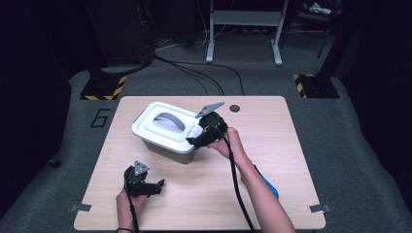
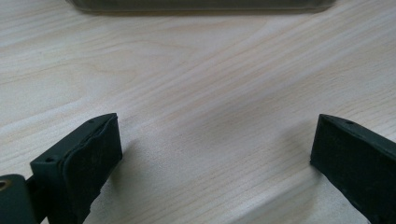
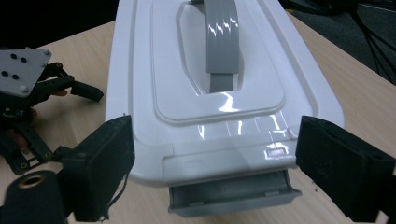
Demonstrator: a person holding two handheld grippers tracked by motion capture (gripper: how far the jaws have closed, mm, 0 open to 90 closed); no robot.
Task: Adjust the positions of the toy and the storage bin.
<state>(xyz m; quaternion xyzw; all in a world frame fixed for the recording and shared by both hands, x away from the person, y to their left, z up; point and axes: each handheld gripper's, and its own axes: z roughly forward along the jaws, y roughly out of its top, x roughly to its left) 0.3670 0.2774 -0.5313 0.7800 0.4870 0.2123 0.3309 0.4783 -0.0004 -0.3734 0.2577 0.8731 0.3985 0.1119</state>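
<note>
floor [image 1: 58, 141]: "6" [image 1: 100, 118] | table [image 1: 272, 145]: white-lidded bin [image 1: 165, 127], no label legible

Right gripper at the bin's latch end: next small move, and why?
Probably ease the right gripper down onto the grey latch and close. Its jaws stand open either side of the white lid's end, gripping nothing. The left gripper rests open on the table, apart from the bin.

High view: above the near edge of the tabletop [image 1: 204, 194], facing forward and down, far off. Left gripper view: low, close over bare wood. Right gripper view: close on the white box [image 3: 219, 93]; box shared with high view.
</note>
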